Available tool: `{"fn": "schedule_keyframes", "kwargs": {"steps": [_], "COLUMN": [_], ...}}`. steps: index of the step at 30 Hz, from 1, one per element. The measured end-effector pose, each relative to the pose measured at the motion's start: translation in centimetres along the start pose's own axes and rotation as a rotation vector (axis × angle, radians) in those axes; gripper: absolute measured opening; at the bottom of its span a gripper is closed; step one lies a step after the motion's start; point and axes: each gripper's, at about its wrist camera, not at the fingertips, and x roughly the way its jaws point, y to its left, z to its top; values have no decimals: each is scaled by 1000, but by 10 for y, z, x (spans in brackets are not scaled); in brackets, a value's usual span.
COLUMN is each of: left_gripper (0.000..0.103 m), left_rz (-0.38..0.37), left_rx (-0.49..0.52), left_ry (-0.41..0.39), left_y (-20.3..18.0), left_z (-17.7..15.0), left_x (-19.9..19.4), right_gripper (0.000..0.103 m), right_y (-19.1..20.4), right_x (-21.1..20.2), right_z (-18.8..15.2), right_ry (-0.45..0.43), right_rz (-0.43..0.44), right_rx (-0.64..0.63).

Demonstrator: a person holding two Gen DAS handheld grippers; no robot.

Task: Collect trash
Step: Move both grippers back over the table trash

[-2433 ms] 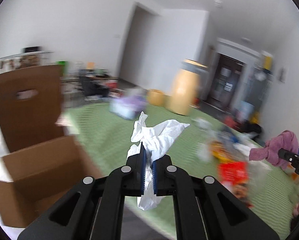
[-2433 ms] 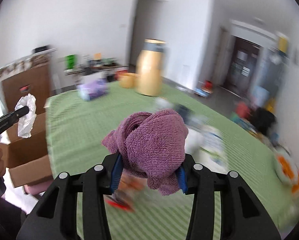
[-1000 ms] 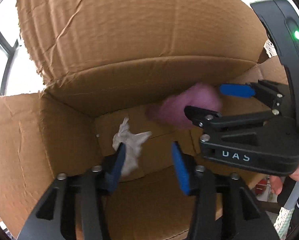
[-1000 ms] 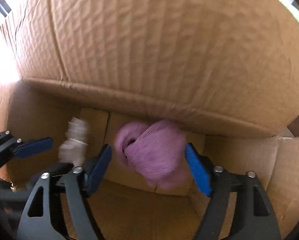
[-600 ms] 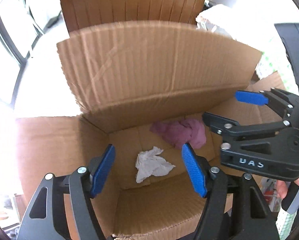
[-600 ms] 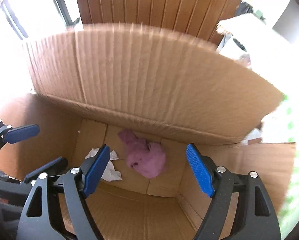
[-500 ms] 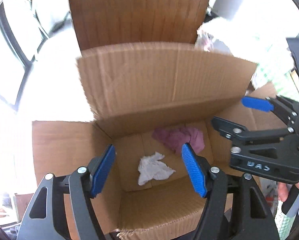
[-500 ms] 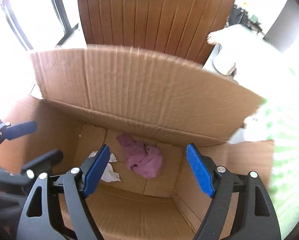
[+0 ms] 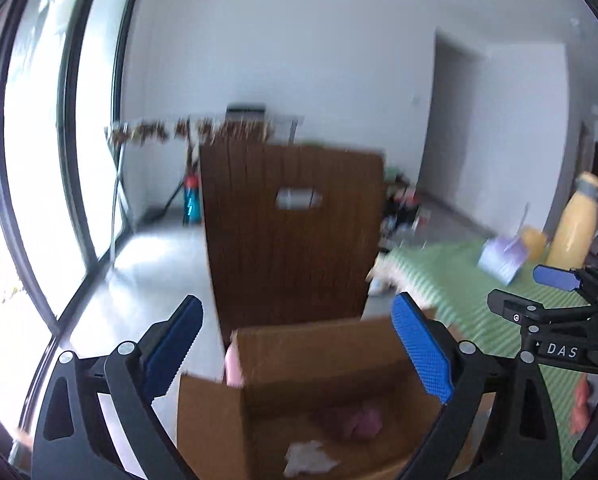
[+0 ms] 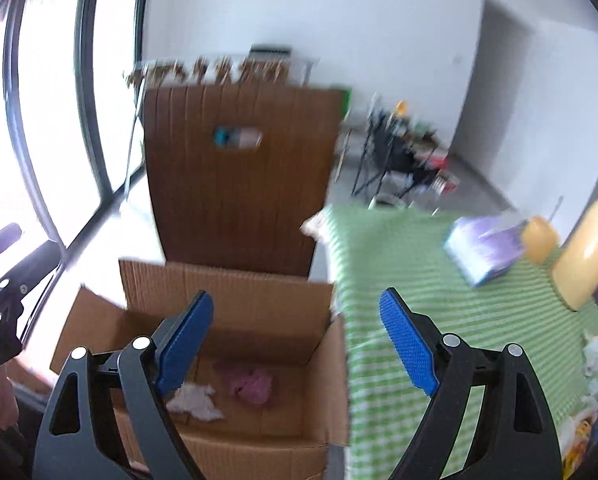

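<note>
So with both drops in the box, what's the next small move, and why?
Probably swing both grippers toward the green table. The white tissue and purple cloth lie in the cardboard box, both sets of jaws are empty, and litter remains on the cloth.

Both wrist views above cardboard box [image 9: 299, 364]

left gripper [image 9: 297, 354]: black plastic arms with triangular cut-outs, ribbed blue pads, silver screws at the pivots | right gripper [image 10: 295, 338]: same black frame, blue textured pads, silver screws; white lettering "DAS" on its body, seen at 3 o'clock in the left wrist view
</note>
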Motion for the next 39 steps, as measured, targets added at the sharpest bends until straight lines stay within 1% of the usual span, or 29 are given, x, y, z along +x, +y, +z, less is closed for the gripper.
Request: {"fn": "schedule_keyframes", "kwargs": {"steps": [1, 2, 3, 4, 9, 12, 15, 17, 18, 20, 24, 28, 33, 37, 39], "left_gripper": [94, 94, 95, 96, 96, 96, 96, 96, 96, 96, 96, 96, 96, 96, 96], "left_rz": [-7, -13, -19, -20, -57, -99, -151, -207, -228, -296, -426, -536, -651, -727, -743], "left_rx": [-1, -1, -1, -2, -4, 19, 45, 65, 71, 95, 135, 168, 222, 269, 292], "left_ry": [-42, -71, -96, -116, -144, -164, -164, -164, -162, -157, -165, -134, -114, -70, -45], "left_y": [-1, -5, -14, -16, -40, -62, -88, -115, -125, -157, -218, -277, -339, -380, -393], "left_z": [2, 3, -5, -2, -14, -16, -27, -31, -33, -38, -47, -62, -81, -98, -107], "left_x": [-12, -20, -22, -32, -52, -64, -64, -68, -68, -75, -87, -95, -114, -128, -131], "right_gripper": [84, 85, 85, 85, 85, 85, 85, 85, 85, 85, 85, 85, 85, 85, 85], "right_y": [-4, -7, -12, -16, -44, -66, -96, -116, -133, -155, -214, -261, -297, -315, -320], "right_x": [-13, -22, -33, -42, -71, -89, -115, -133, -148, -165, -218, -267, -314, -337, -340], "right_z": [1, 0, -1, -3, -16, -28, -44, -58, -70, -88, -136, -182, -229, -255, -262], "right_ry": [-36, -64, -93, -115, -149, -164, -162, -158, -163, -159, -144, -119, -97, -80, -73], "right_rz": [-8, -23, -38, -51, -98, -144, -219, -271, -309, -365, -498, -642, -743, -782, -783], "right_rx": [8, 14, 18, 20, 86, 141, 187, 216, 237, 267, 387, 465, 545, 583, 596]}}
